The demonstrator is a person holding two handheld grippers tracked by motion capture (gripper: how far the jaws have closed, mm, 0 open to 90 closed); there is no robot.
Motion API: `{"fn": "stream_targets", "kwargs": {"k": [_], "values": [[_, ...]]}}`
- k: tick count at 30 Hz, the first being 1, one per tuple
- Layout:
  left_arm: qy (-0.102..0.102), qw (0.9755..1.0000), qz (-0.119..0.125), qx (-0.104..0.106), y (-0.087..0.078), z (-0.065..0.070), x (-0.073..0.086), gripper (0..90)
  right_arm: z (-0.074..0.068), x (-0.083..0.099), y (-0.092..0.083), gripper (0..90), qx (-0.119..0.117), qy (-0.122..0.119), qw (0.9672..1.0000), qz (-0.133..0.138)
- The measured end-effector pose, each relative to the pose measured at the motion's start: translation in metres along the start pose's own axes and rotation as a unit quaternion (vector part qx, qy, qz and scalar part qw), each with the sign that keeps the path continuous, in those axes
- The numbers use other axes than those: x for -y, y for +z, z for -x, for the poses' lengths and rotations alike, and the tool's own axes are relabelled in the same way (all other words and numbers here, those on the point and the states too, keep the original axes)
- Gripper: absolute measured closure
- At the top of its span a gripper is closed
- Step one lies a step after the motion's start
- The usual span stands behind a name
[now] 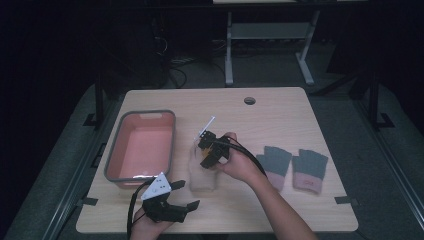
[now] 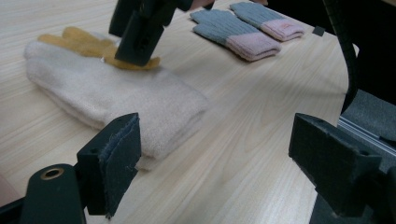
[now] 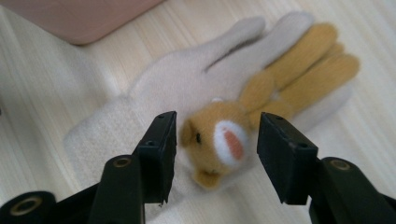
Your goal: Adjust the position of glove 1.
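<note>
Right gripper over cream glove, jaws apart

Dark room, wooden table [image 1: 280,107] — pink bin [image 1: 141,145] at left, grey-pink glove pair [image 1: 292,167] at right. Cream glove [image 3: 168,93] (orange animal patch [image 3: 219,142] on it) lies flat mid-table; right gripper [image 3: 215,154] hangs just above, jaws partly open either side of the patch, no grip. Left gripper [image 2: 219,161] wide open, empty, near the table's front edge — the glove's cuff just ahead.
</note>
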State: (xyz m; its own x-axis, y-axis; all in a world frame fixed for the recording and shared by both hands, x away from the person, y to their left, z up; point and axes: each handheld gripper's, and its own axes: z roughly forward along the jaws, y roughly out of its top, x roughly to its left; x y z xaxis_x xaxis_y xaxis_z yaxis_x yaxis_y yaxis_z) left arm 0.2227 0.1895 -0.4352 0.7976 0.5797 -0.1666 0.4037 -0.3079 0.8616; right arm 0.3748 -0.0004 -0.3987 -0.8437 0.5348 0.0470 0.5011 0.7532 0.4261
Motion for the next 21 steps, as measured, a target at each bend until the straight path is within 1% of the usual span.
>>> {"fn": "stream_targets", "kwargs": {"k": [1,2,4,6,7,9,11,12,13,14,15,17,18,19,20,21], "values": [[0.002,1.0000,0.000,0.000,0.000,0.000,0.000,17.0,0.000,-0.001,-0.002,46.9,-0.001,-0.001,1.0000,0.003],[-0.002,1.0000,0.002,0.000,0.000,0.001,0.000,17.0,0.000,-0.004,-0.005,47.0,0.002,-0.004,0.9999,0.010],[-0.002,1.0000,0.002,0.000,0.000,0.001,0.000,17.0,-0.001,-0.006,-0.006,47.1,0.004,-0.007,0.9999,0.011],[-0.001,1.0000,0.004,0.000,0.000,0.000,0.000,17.0,-0.003,-0.011,-0.007,49.1,0.004,-0.011,0.9997,0.020],[-0.001,1.0000,0.002,-0.001,-0.001,0.000,0.000,17.0,-0.005,-0.015,-0.006,50.4,0.007,-0.014,0.9997,0.017],[-0.001,1.0000,0.002,-0.001,-0.001,0.000,0.000,17.0,-0.006,-0.017,-0.004,50.5,0.007,-0.016,0.9997,0.016],[-0.005,1.0000,0.002,0.000,-0.002,0.000,0.000,17.0,-0.010,-0.023,0.003,51.3,0.008,-0.024,0.9996,0.015],[-0.007,1.0000,0.003,0.000,-0.002,0.000,0.000,17.0,-0.010,-0.023,0.003,51.3,0.008,-0.024,0.9996,0.015],[-0.003,1.0000,0.003,-0.001,-0.002,0.000,0.000,17.0,-0.012,-0.025,0.005,51.4,0.006,-0.025,0.9996,0.013],[-0.003,1.0000,0.002,-0.001,-0.002,0.000,0.000,17.0,-0.015,-0.029,0.012,51.6,0.010,-0.032,0.9994,0.008],[-0.003,1.0000,0.003,-0.001,-0.002,0.000,0.000,17.0,-0.015,-0.029,0.012,51.6,0.010,-0.032,0.9994,0.008],[-0.003,1.0000,0.004,0.000,-0.002,0.000,0.000,17.0,-0.018,-0.032,0.018,52.1,0.010,-0.036,0.9993,0.001],[-0.002,1.0000,0.004,0.000,-0.003,0.000,0.000,17.0,-0.020,-0.034,0.025,51.7,0.015,-0.039,0.9991,-0.008],[-0.003,1.0000,0.005,0.000,-0.003,0.000,0.000,17.0,-0.020,-0.034,0.025,51.7,0.015,-0.039,0.9991,-0.008],[-0.003,1.0000,0.005,0.000,-0.003,0.000,0.000,17.0,-0.020,-0.034,0.029,51.0,0.020,-0.042,0.9988,-0.014],[-0.004,1.0000,0.005,0.001,-0.003,0.000,0.000,17.0,-0.019,-0.033,0.036,49.2,0.028,-0.043,0.9983,-0.029]]}}
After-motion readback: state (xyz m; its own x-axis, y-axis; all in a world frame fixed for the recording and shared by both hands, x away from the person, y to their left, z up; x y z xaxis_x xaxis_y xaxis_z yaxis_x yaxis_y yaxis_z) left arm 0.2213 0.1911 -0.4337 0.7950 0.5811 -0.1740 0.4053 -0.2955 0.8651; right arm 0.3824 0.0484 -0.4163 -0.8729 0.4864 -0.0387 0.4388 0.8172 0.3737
